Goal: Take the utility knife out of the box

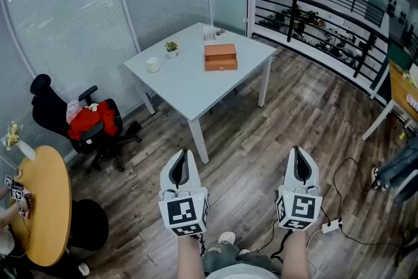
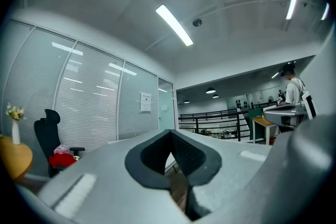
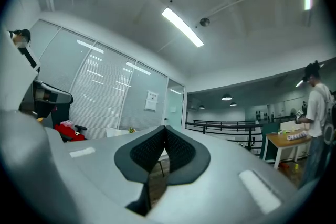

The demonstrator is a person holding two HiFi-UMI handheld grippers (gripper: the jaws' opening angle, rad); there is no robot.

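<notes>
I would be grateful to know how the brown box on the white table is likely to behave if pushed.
The box looks low, wide and flat-based, so it would probably slide on the smooth table rather than tip. Its straight edges suggest stiff walls that should not buckle. Its weight cannot be judged from this far away.

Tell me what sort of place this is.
Most likely an office: glass partition walls with blinds, a black swivel chair, and a white table carrying a wooden box. A black railing suggests an upper floor.
</notes>
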